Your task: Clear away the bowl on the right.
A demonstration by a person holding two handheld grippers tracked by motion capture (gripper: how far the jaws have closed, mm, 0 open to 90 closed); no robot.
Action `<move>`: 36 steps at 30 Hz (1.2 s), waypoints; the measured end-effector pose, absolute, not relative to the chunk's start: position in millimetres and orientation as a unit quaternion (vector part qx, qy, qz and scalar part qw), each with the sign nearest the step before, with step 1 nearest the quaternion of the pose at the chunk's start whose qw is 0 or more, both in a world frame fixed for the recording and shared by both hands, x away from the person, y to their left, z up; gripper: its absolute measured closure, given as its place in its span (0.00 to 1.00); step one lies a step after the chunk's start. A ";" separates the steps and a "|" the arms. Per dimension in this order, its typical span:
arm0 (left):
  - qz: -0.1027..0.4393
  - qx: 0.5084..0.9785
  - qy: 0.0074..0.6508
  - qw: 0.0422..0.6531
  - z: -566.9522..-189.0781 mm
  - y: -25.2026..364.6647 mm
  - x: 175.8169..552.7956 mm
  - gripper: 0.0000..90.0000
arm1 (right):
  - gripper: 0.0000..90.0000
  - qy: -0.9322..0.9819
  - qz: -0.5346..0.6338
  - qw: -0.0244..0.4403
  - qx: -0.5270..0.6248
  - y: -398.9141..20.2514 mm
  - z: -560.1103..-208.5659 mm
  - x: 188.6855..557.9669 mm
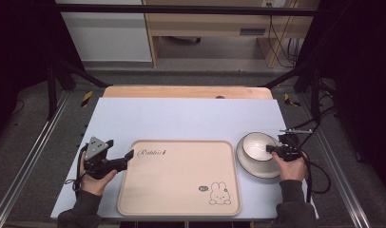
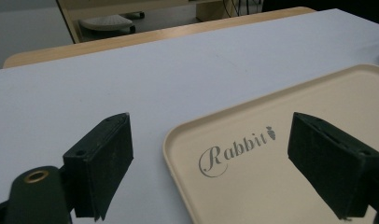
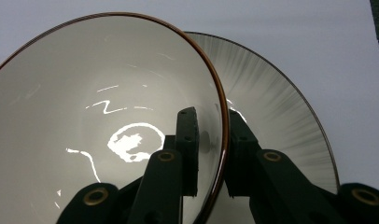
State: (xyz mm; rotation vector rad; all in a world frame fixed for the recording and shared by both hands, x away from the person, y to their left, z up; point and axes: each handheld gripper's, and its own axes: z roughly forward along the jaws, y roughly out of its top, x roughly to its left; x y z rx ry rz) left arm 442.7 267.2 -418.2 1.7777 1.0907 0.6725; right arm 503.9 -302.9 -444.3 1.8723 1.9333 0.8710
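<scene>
Right gripper (image 3: 210,154) clamped on the bowl (image 3: 108,116), one jaw inside the wall, one outside, brown rim between them; bowl sitting on a plate (image 1: 262,168) near the desk's (image 1: 181,114) right edge. Left gripper (image 2: 211,168) spread wide and holding nothing, jaws straddling the near-left corner of the beige tray (image 2: 295,186) at the desk's front middle.

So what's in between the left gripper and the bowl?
The beige tray lies between the left gripper and the bowl, seen from the high view.
</scene>
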 end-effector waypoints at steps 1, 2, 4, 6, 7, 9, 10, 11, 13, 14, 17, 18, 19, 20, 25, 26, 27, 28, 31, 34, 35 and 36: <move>0.273 0.722 0.442 0.457 -418.1 267.1 442.7 0.15 | 0.87 0.673 0.305 0.155 0.656 -302.8 -444.1 504.0; 0.273 0.722 0.442 0.457 -418.1 267.0 442.7 0.15 | 0.88 0.672 0.305 0.154 0.657 -302.7 -443.8 504.0; 0.273 0.722 0.443 0.457 -418.2 267.1 442.8 0.15 | 0.88 0.674 0.304 0.159 0.655 -303.8 -444.1 504.0; 0.273 0.721 0.443 0.457 -418.1 267.1 442.7 0.15 | 0.89 0.673 0.304 0.159 0.656 -303.7 -443.9 503.9; 0.273 0.722 0.443 0.457 -418.1 267.1 442.7 0.15 | 0.89 0.673 0.304 0.159 0.655 -303.8 -443.8 503.8; 0.273 0.722 0.443 0.457 -418.1 267.1 442.8 0.16 | 0.89 0.668 0.304 0.156 0.661 -302.9 -442.9 503.6; 0.273 0.722 0.443 0.456 -418.1 267.1 442.8 0.16 | 0.90 0.666 0.306 0.156 0.662 -302.8 -442.7 503.5; 0.273 0.722 0.443 0.456 -418.1 267.0 442.8 0.16 | 0.90 0.666 0.309 0.156 0.660 -303.3 -442.1 502.9; 0.274 0.722 0.442 0.456 -418.1 267.0 442.8 0.16 | 0.90 0.668 0.309 0.159 0.658 -303.7 -442.4 502.9; 0.274 0.723 0.442 0.456 -418.2 266.9 442.8 0.16 | 0.91 0.669 0.309 0.159 0.657 -304.0 -442.2 502.6; 0.274 0.723 0.442 0.455 -418.2 266.9 442.8 0.16 | 0.91 0.666 0.314 0.160 0.657 -303.7 -441.1 502.0; 0.274 0.722 0.442 0.456 -418.3 266.9 442.8 0.16 | 0.91 0.667 0.314 0.161 0.656 -303.4 -440.5 501.6; 0.274 0.722 0.442 0.456 -418.3 266.9 442.9 0.16 | 0.91 0.665 0.315 0.158 0.658 -302.9 -439.8 501.5; 0.274 0.722 0.442 0.455 -418.3 266.9 442.9 0.16 | 0.91 0.665 0.313 0.159 0.660 -302.5 -439.6 501.5; 0.274 0.722 0.442 0.456 -418.2 266.9 442.8 0.16 | 0.91 0.667 0.320 0.162 0.653 -301.6 -436.3 499.8; 0.273 0.722 0.442 0.456 -418.1 267.0 442.7 0.16 | 0.91 0.667 0.320 0.162 0.653 -301.6 -436.3 499.8; 0.274 0.722 0.442 0.456 -418.1 266.9 442.7 0.16 | 0.91 0.665 0.322 0.159 0.655 -300.0 -434.0 498.9; 0.274 0.722 0.442 0.456 -418.1 266.9 442.7 0.16 | 0.91 0.665 0.322 0.159 0.655 -300.0 -434.0 498.9; 0.274 0.723 0.442 0.455 -418.3 266.9 442.8 0.16 | 0.91 0.666 0.322 0.163 0.653 -298.5 -432.4 498.2; 0.274 0.723 0.442 0.455 -418.3 266.8 442.8 0.16 | 0.91 0.666 0.322 0.163 0.653 -298.9 -432.4 498.0; 0.274 0.723 0.442 0.455 -418.3 266.8 442.8 0.16 | 0.91 0.666 0.322 0.163 0.652 -299.1 -432.4 498.0; 0.274 0.723 0.442 0.455 -418.3 266.8 442.8 0.16 | 0.91 0.666 0.322 0.163 0.652 -299.1 -432.4 498.0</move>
